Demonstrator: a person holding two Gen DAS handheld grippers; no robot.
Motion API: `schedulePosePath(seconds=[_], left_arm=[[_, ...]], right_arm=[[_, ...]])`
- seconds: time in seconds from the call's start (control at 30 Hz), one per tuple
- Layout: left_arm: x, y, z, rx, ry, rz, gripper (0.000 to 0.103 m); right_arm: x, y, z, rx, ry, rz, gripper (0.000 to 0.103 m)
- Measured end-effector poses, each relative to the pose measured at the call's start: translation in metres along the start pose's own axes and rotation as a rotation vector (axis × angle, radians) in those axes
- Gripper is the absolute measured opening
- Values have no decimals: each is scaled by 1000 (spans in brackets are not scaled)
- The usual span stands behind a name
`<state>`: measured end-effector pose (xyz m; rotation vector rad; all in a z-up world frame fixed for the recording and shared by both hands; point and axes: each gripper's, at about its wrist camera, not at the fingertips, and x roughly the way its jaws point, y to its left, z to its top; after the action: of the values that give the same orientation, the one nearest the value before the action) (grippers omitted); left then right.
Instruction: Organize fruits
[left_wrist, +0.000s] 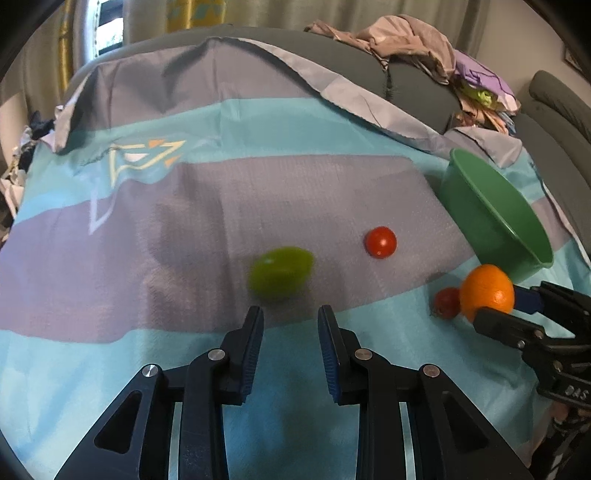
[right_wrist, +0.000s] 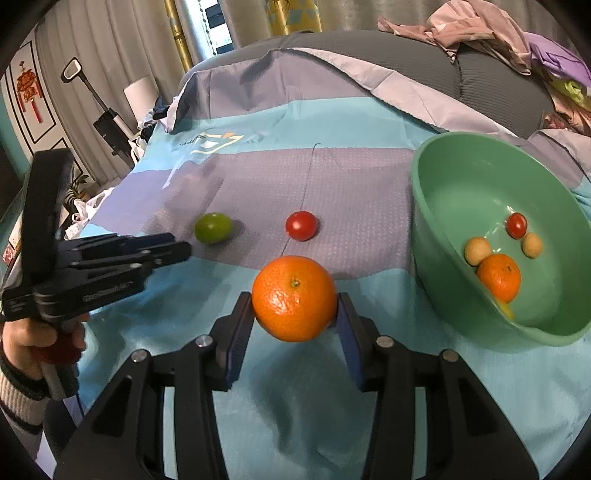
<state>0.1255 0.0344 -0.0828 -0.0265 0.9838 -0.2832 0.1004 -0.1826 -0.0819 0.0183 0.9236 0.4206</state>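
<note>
I see soft daylight from the window behind, a motion-blurred lime, soft shadows on the bedsheet, and dark, bowed fisheye corners.

I'm seeing an orange sitting clamped between my right gripper's pads, a lime and a red tomato lying apart on the sheet, more fruit resting in the green bowl.

We record: a sheet banded teal and grey-purple over a grey sofa; crumpled clothes on its back; grey curtains with a yellow patterned panel; a red knot hanging framed on the left wall; daylight at the window.
</note>
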Motion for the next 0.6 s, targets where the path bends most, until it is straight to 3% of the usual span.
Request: schedulePosePath(seconds=[0.33, 0.6], left_arm=[[36, 0, 29, 36, 26, 31, 32], [54, -4, 54, 71, 55, -25, 32]], right_arm=[[5, -4, 2, 5, -7, 24, 45], [9, -8, 5, 22, -14, 40, 45]])
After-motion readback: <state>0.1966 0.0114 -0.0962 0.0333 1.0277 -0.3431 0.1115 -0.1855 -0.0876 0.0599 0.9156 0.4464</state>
